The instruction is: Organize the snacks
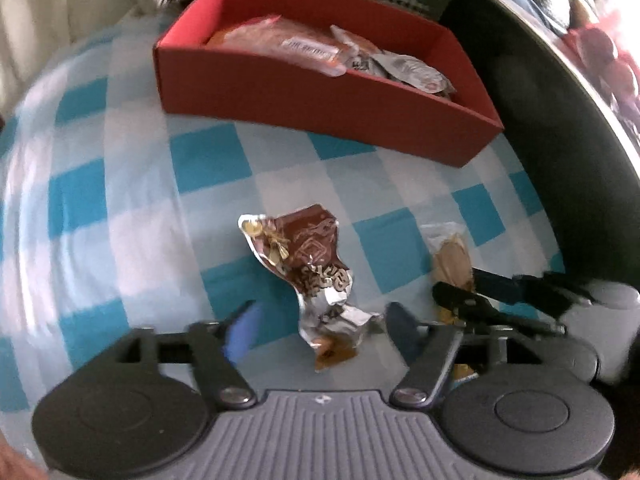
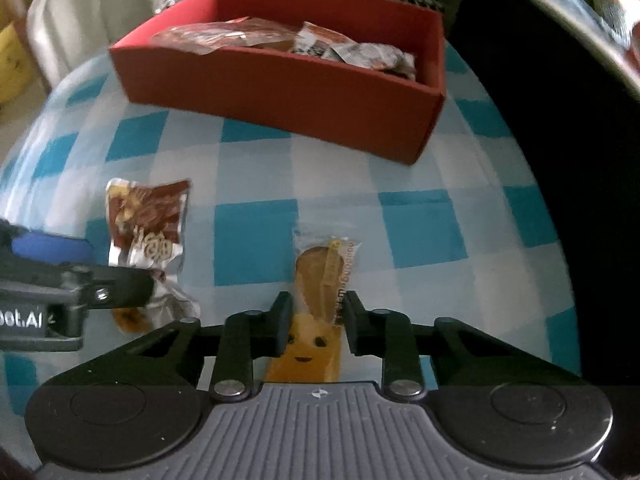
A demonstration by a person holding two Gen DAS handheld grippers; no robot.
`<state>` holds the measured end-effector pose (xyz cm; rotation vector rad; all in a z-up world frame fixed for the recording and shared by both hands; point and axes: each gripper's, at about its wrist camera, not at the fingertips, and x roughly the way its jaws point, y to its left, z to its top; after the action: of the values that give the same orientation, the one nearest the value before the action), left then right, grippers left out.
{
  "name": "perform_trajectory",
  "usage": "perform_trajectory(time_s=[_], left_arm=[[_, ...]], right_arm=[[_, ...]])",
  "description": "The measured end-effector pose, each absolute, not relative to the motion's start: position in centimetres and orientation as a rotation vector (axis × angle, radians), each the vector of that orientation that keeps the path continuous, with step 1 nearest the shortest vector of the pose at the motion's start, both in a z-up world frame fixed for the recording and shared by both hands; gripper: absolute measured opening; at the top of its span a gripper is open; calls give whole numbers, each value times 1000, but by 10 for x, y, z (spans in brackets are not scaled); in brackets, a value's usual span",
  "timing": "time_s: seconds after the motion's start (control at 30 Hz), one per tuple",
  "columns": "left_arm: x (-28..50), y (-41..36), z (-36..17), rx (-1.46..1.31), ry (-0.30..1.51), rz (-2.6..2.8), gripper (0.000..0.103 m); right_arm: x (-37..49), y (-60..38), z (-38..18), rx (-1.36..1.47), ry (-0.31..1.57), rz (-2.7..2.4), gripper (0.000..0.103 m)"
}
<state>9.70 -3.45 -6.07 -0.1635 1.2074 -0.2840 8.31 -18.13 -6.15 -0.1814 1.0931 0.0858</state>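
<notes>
A crumpled brown-and-silver snack packet (image 1: 316,248) lies on the blue-and-white checked cloth (image 1: 120,200). My left gripper (image 1: 320,332) hangs over its near end, open, with a finger well clear on each side. A yellow snack packet (image 2: 320,268) with a cartoon face lies to the right of it. My right gripper (image 2: 319,322) is shut on this packet, its pads against both long edges. Behind stands a red box (image 1: 320,108) holding several wrapped snacks. The right wrist view also shows the brown packet (image 2: 148,216), the box (image 2: 280,92) and the left gripper's fingers (image 2: 120,276).
The cloth ends at a dark drop (image 1: 540,120) just right of the box and the yellow packet. White fabric (image 2: 80,8) hangs behind at the left, beside something yellow (image 2: 12,60). Bare cloth lies between the packets and the box.
</notes>
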Motion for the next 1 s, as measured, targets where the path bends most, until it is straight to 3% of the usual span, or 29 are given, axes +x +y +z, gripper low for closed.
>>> perform_trajectory(time_s=[0.27,0.33,0.37,0.6,1.0], left_arm=[[103,-65,-75,-145,1202,-190,68],[101,-74,-75,-87,1161,-172,43],[99,-79,-74,-37,1144,-166,36],[99,-66,-66,-45,1133,-200,22],[98,-60,-35,-46,1046,-241,21]], right_arm=[[68,-193,-43,-266,1022,35,34],[66,-197,-40,-278,1008,23,33],[65,-199,-38,-283,1000,17,33],[64,-201,-25,-312,946,-3,33],[66,-200,-16,-302,917,3,33]])
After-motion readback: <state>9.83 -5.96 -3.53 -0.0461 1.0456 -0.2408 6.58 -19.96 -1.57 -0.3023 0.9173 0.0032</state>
